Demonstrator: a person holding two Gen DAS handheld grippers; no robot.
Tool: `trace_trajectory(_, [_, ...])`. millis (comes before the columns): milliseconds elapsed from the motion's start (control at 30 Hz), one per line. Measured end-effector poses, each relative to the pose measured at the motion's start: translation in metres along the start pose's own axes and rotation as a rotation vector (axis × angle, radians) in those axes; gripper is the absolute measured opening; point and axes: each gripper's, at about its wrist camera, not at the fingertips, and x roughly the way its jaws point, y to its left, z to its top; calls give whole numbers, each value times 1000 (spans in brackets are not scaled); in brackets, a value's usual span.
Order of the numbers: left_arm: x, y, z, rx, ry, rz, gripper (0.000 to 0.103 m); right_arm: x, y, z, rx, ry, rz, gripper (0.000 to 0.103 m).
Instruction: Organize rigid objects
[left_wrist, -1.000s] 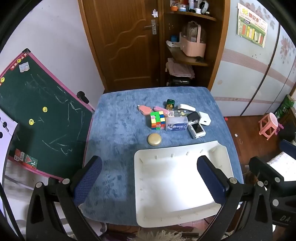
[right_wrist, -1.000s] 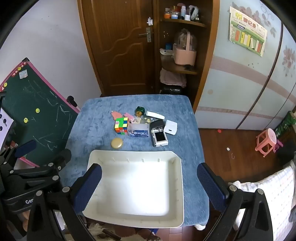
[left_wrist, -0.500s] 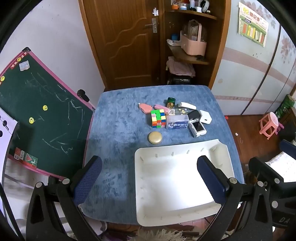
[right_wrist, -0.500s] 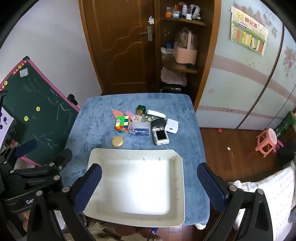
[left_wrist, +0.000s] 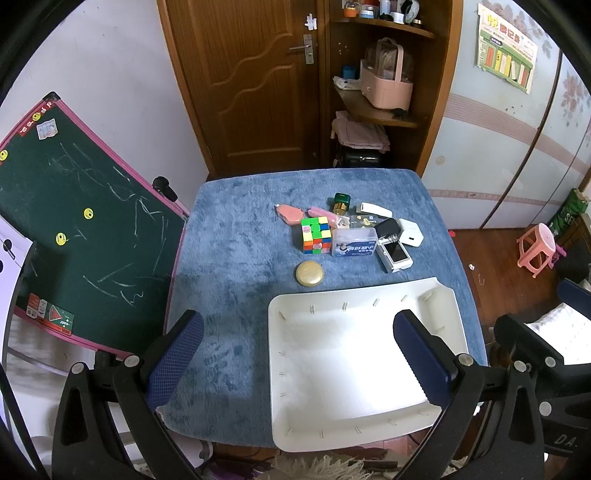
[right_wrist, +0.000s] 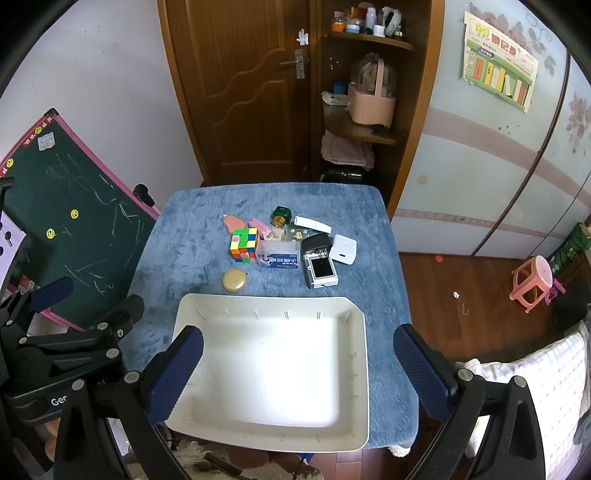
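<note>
We held both tools high above the blue-covered table (right_wrist: 192, 229), and nothing had been gathered yet. The left gripper (left_wrist: 295, 354) had its fingers spread wide with nothing between them, low in the left wrist view; the right gripper (right_wrist: 295, 365) was spread just as wide and equally empty, filling the bottom of the right wrist view.

The white tray (right_wrist: 177, 325) sat in the lower middle of the right frame with no object in it. The things to be organized lay in a tight cluster above it, at the centre of the frame: a Rubik's cube (right_wrist: 243, 244), a clear plastic box with a blue label (right_wrist: 277, 254) touching it on the right, a small white device with a dark screen (right_wrist: 320, 271), a white square charger (right_wrist: 343, 250), a black block (right_wrist: 314, 242), a green-capped bottle (right_wrist: 280, 216), a pink tape dispenser (right_wrist: 233, 223), and a round gold tin (right_wrist: 234, 280) lying alone just above the tray's upper left corner.

We judged this to be the opening step, choosing a first piece. The gold tin looked easiest, standing apart from the rest. The next move would call for lowering one gripper, likely the left, straddling the tin, and closing squarely on its low rim.
</note>
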Motion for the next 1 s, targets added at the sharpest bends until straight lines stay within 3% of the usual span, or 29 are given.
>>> trace_trajectory(1000, [2,4,-12,-2,11,-2,102,4,3,0,-11,20,-13,103])
